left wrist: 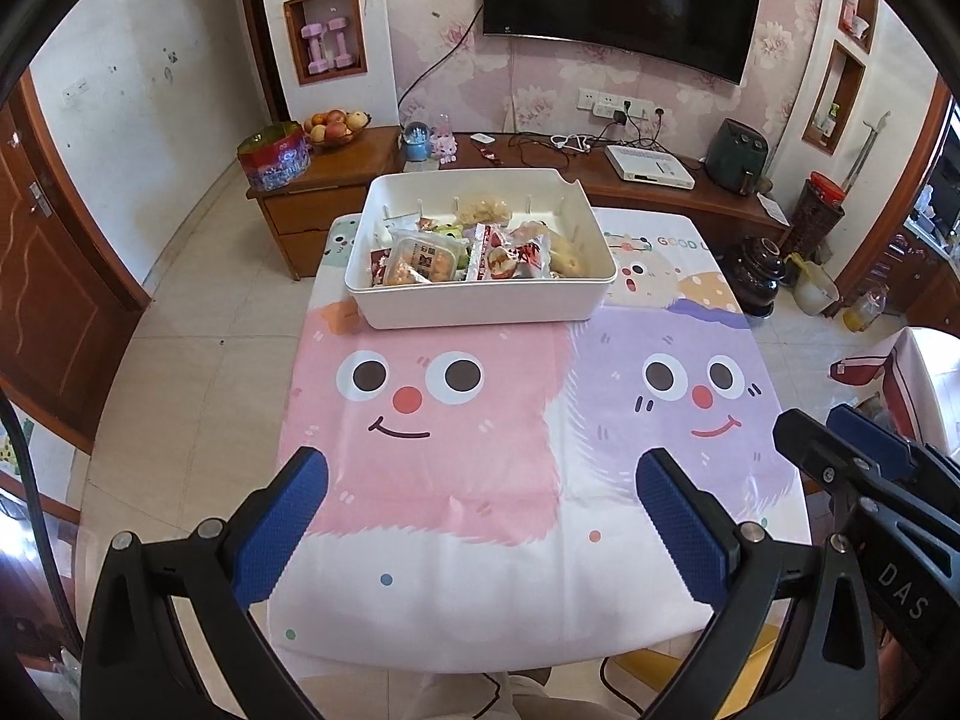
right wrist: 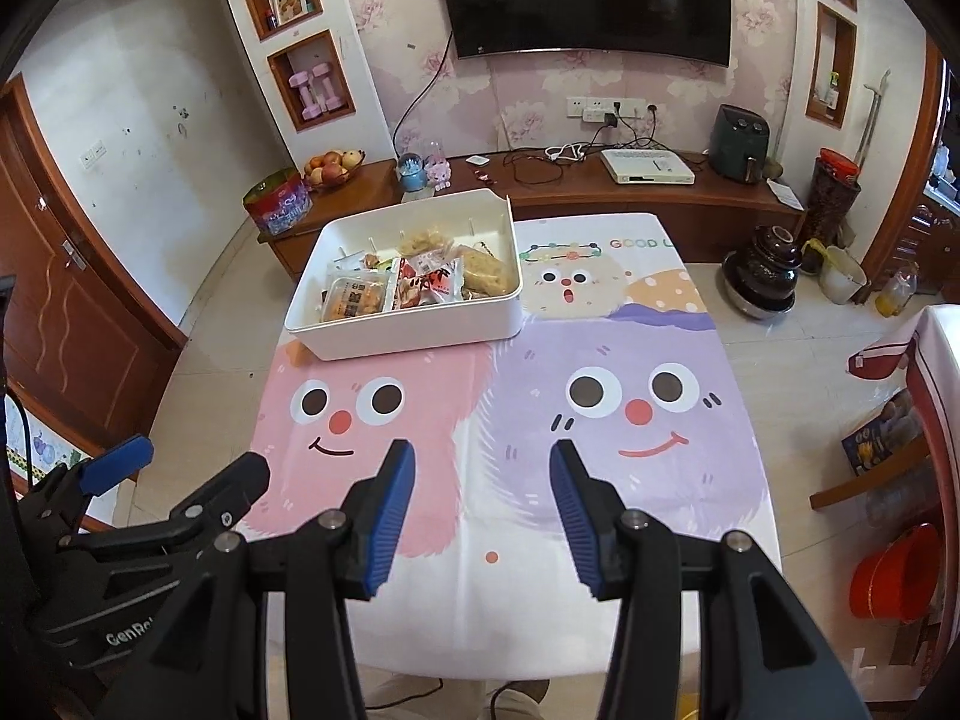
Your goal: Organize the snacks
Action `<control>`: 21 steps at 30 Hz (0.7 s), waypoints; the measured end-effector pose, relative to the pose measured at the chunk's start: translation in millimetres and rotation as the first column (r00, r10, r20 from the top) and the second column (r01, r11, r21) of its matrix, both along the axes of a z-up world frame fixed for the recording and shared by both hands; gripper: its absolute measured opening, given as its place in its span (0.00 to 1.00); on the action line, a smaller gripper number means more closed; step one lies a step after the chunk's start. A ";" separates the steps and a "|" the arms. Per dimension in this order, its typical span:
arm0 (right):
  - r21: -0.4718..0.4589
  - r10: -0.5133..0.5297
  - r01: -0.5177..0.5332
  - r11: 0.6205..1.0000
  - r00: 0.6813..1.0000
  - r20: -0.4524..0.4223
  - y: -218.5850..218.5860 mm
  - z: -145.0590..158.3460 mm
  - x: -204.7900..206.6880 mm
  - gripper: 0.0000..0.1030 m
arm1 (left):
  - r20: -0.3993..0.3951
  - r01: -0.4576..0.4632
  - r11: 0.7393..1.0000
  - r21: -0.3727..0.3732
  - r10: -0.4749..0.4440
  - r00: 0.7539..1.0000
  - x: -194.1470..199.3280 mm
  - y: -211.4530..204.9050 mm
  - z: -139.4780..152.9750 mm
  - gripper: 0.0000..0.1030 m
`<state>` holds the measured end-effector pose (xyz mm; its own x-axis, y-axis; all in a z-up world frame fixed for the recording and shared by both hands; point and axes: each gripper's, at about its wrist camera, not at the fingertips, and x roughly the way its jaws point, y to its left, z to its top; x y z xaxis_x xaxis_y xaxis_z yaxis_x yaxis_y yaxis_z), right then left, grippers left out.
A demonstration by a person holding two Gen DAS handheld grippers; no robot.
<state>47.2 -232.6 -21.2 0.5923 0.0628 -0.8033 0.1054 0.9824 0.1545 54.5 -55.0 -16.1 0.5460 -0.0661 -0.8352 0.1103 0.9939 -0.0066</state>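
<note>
We count one white bin point(left wrist: 480, 300) on the desk point(left wrist: 510, 570), toward twelve o'clock, and inside it one clear tub of orange snacks point(left wrist: 420, 261), with a heap of wrapped packets point(left wrist: 516, 255) we cannot number. Two tongs: left tongs point(left wrist: 480, 516), right tongs point(right wrist: 483, 516). At eleven o'clock sit two pink dumbbells point(left wrist: 327, 48) and one fruit bowl point(left wrist: 336, 126). One television point(left wrist: 618, 0) hangs at twelve.

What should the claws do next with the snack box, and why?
Probably reach one claw forward toward the white box at the table's far end. Both the left claw and right claw are open, holding nothing, and the snacks lie jumbled across its dividers.
</note>
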 end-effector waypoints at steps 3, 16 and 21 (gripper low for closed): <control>-0.001 0.001 -0.001 1.000 1.000 0.006 -0.6 1.5 -6.8 0.46 | 0.015 -0.007 1.000 0.008 0.007 1.000 -7.5 0.2 3.8 0.99; -0.023 0.017 -0.016 1.000 1.000 0.025 0.2 9.2 -25.0 0.46 | 0.024 -0.023 1.000 0.019 0.023 0.999 -17.1 3.0 7.8 0.99; -0.022 0.016 -0.016 1.000 1.000 0.025 0.7 9.5 -26.2 0.46 | 0.022 -0.024 0.999 0.020 0.024 0.999 -19.7 3.7 7.4 0.99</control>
